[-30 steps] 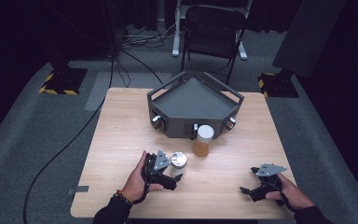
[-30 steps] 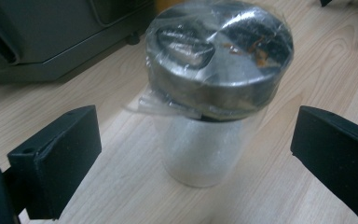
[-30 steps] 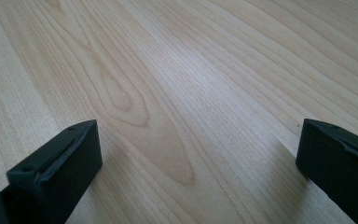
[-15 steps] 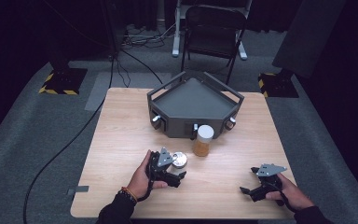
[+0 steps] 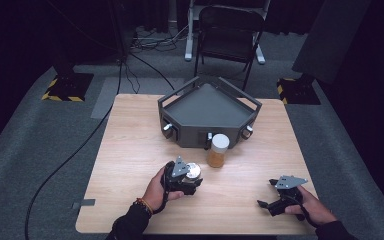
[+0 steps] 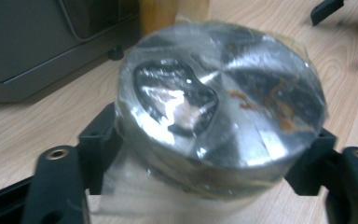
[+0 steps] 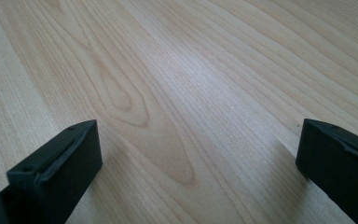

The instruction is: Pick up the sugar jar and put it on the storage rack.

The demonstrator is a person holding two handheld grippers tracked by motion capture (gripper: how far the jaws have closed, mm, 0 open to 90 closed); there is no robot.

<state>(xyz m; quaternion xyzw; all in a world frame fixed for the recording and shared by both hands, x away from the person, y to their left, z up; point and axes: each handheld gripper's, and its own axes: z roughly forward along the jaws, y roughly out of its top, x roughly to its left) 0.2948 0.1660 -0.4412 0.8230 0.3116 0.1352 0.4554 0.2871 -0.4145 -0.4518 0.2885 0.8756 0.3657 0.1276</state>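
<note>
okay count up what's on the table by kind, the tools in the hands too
Hand-held grippers: 2, the left hand-held gripper and the right hand-held gripper
Grey corner tray: 1
Jar with amber contents and white lid: 1
Shiny metal can wrapped in clear film, clamped in the left one: 1
Total: 5

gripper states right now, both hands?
Left tool: jaws have just closed, now shut on the shiny metal can.
Right tool: open, nothing between the jaws, over the table.
</note>
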